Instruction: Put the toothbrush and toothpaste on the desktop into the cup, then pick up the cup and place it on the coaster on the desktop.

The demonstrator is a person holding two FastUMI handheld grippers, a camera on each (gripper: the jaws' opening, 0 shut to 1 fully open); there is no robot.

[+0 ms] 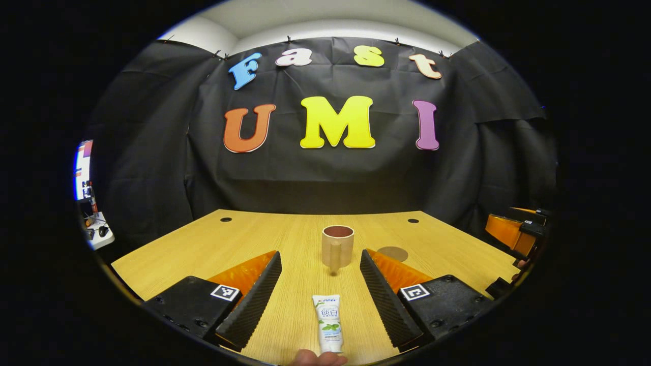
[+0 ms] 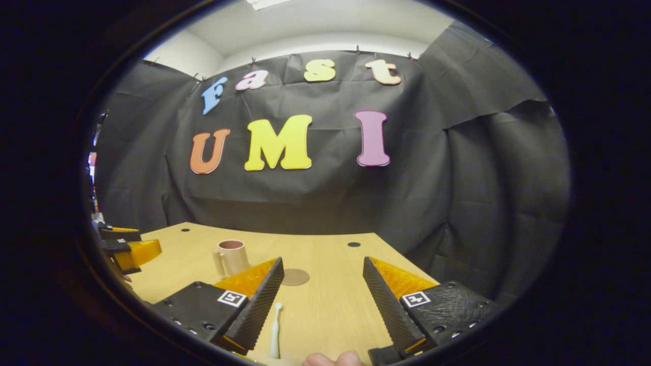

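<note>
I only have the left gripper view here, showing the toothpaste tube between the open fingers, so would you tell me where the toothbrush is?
Observer: The white toothbrush lies flat on the wooden desktop, beside the right gripper's left finger.
Operator: Thank you. Is that gripper holding it?
Observer: No, its fingers are spread wide, not touching it.
Operator: How does the cup sit from there?
Observer: The beige cup stands upright to the left, with the round brown coaster nearer the centre.
</note>
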